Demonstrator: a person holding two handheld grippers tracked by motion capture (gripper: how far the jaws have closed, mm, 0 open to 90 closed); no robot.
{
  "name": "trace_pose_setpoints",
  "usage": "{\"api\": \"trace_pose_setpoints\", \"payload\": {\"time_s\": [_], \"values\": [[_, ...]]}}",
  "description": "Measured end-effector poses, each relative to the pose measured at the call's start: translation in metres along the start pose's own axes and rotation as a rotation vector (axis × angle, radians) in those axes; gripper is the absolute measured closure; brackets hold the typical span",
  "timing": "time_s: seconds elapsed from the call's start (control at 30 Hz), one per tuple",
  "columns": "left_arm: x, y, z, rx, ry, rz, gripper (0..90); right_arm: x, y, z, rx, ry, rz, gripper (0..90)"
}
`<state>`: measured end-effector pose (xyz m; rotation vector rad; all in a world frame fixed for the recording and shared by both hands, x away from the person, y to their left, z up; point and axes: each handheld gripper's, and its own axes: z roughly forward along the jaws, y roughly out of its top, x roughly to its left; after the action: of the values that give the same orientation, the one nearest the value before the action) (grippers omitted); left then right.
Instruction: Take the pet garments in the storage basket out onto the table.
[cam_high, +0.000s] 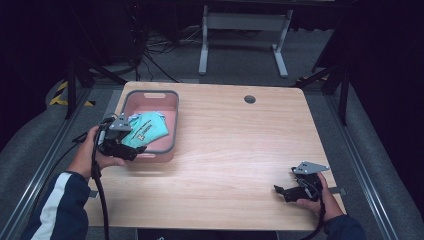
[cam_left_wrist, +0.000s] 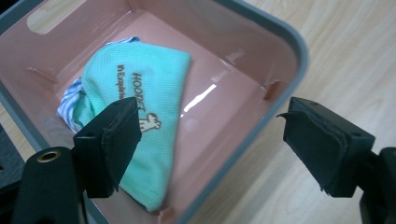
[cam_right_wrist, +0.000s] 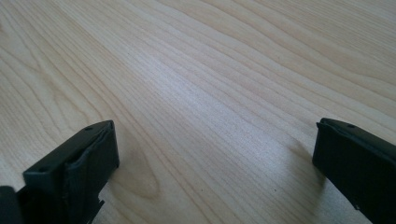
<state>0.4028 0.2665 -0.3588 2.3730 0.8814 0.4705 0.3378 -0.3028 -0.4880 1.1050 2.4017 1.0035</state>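
Mint-green folded garment (cam_left_wrist: 140, 121) inside pink tub (cam_left_wrist: 285, 56): soft, light, floppy; best pinched at thick folded edge; left hand-held gripper (cam_left_wrist: 210, 149) wide open above tub, empty; right hand-held gripper (cam_right_wrist: 215, 163) likewise open, empty.

A mint-green folded cloth (cam_left_wrist: 140, 126) lies loose inside the pink bin (cam_left_wrist: 243, 88), bunched toward the bin's near-left part in the high view. Brown lettering and a small printed figure show on its upper face. A blue-and-white striped piece of fabric (cam_left_wrist: 70, 95) peeks out from under its edge, against the bin's floor. The bin is rectangular, with a grey rim and a slot handle in its far wall, and it stands upright with the rest of its glossy floor bare.
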Motion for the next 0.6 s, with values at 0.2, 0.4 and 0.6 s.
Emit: {"api": "trace_pose_setpoints", "payload": {"time_s": [0.2,0.4,0.6], "values": [[0.013,0.013,0.02,0.054,0.011,-0.01,18.7,0.0,0.0,0.0,0.0,0.001,-0.001,0.5],[0.027,0.028,0.044,0.123,0.013,0.009,18.4,0.0,0.0,0.0,0.001,0.0,-0.003,0.5],[0.044,0.038,0.07,0.246,-0.014,0.009,19.3,0.0,0.0,0.0,0.001,-0.002,-0.003,0.5]]}}
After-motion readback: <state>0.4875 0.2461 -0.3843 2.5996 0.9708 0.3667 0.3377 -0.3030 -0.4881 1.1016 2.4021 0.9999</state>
